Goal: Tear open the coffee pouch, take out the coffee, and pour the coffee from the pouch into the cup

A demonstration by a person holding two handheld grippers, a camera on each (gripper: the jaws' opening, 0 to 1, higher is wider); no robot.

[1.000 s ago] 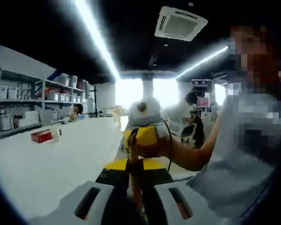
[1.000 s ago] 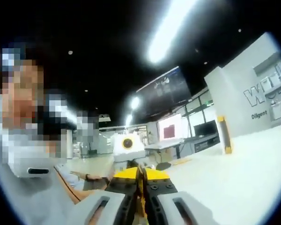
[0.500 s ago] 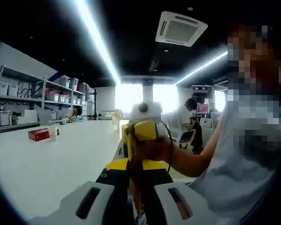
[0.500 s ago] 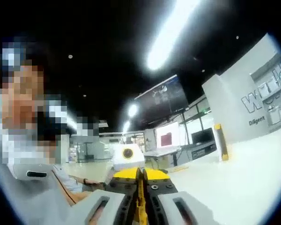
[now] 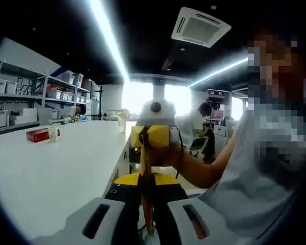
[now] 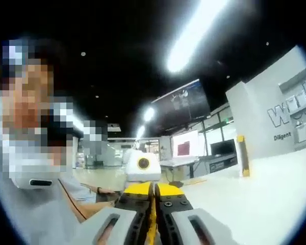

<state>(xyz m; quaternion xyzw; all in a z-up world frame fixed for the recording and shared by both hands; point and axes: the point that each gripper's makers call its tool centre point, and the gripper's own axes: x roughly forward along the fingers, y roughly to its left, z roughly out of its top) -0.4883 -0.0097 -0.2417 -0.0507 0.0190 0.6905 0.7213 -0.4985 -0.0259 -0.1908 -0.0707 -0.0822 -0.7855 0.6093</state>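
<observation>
1. Long white tabletop [image 5: 46, 178]: it runs off along the left of the left gripper view and across the right of the right gripper view [image 6: 255, 194]. Both cameras are raised and level with the room, so the work is being held in the air rather than set down.

2. Person in a grey shirt [image 5: 255, 178]: a forearm reaches in from the right of the left gripper view, the hand [image 5: 166, 155] wrapped round the handle of the opposite tool. The two tools face each other, which I judge is the stance for pulling a tear apart.

3. Left tongs [image 5: 147, 224]: closed on a thin brown and orange coffee pouch [image 5: 145, 194] that stands edge-on between the jaws and rises toward the other tool.

4. Right tongs [image 6: 152, 227]: closed on a thin yellow strip, the same pouch seen edge-on [image 6: 152, 219]. In the left gripper view the right tongs appear as a yellow body [image 5: 152, 137] at the pouch's far end. Gripping both ends puts the tear line between them; whether the pouch is already torn, I cannot tell.

5. Small red box [image 5: 38, 135] with a small white cup-like object [image 5: 53, 133] just beside it, far down the tabletop. If that is the target cup, it is well apart from the pouch, so pouring is not yet at hand.
</observation>
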